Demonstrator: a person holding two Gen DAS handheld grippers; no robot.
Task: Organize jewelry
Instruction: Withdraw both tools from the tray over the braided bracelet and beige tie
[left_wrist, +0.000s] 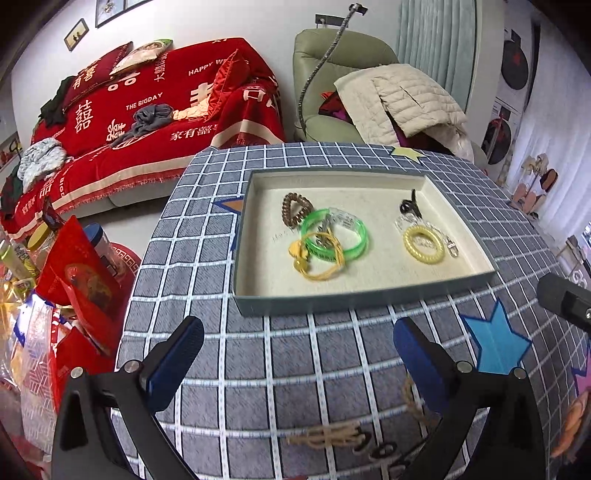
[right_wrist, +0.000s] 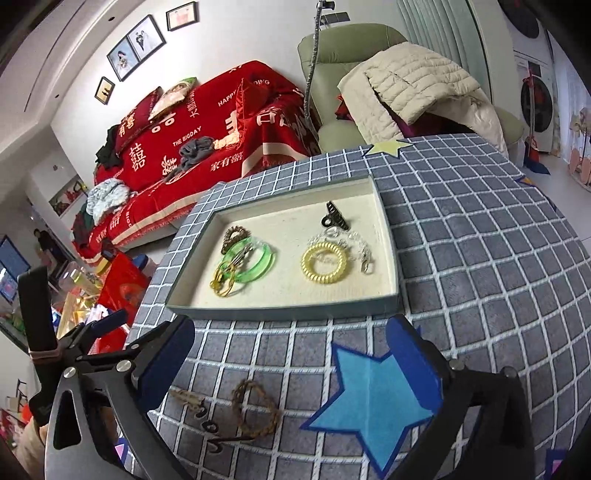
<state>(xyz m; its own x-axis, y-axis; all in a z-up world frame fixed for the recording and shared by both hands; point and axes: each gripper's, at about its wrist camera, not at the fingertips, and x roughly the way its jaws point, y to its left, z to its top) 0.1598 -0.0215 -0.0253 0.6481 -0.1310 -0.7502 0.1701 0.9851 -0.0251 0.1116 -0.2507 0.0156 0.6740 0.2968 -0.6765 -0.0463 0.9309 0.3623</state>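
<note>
I see both sets of fingers spread wide, left gripper (left_wrist: 295, 354) and right gripper (right_wrist: 291, 350) holding nothing. Jewelry sits in the tray (left_wrist: 255, 295); braided cord (right_wrist: 255, 413) lies on the bench (left_wrist: 258, 369) before it

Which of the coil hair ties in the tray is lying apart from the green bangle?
The pale yellow coil tie, on the tray's right side near the black claw clip. The brown coil tie sits against the green bangle on the left.

Red sofa throw (left_wrist: 155, 110), green armchair (left_wrist: 332, 55), cream jacket (left_wrist: 406, 96)
</note>
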